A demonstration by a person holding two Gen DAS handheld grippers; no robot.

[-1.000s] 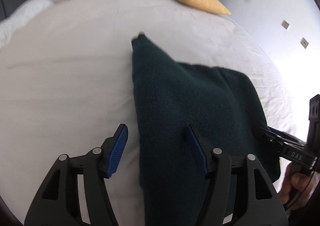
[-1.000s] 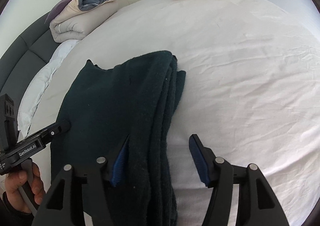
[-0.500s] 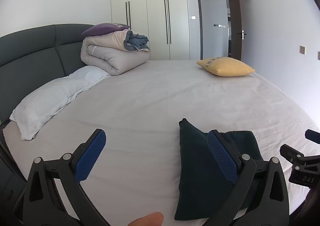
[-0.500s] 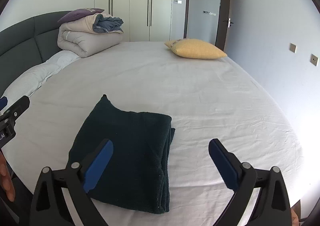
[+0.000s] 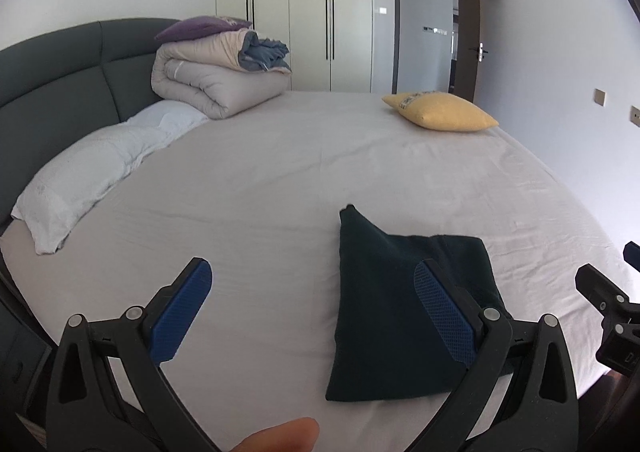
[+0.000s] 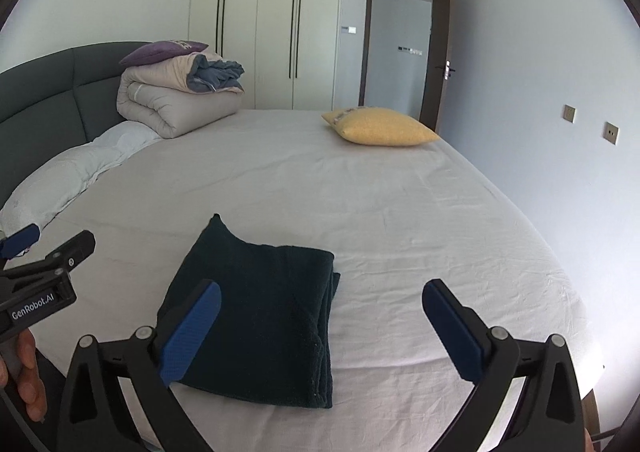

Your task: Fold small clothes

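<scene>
I am holding both grippers above the near edge of the bed [image 6: 400, 212], fingers spread wide and gripping nothing. The folded dark green garment [image 6: 260, 316] is lying flat on the sheet, ahead of and below me, between the two tools. It is sitting under my left gripper's [image 5: 316, 312] right finger and under my right gripper's [image 6: 324, 328] left finger, so neither is clearly nearer. Its long axis is running near to far, with a loose corner pointing far-left and the stacked fold edges facing right.
</scene>
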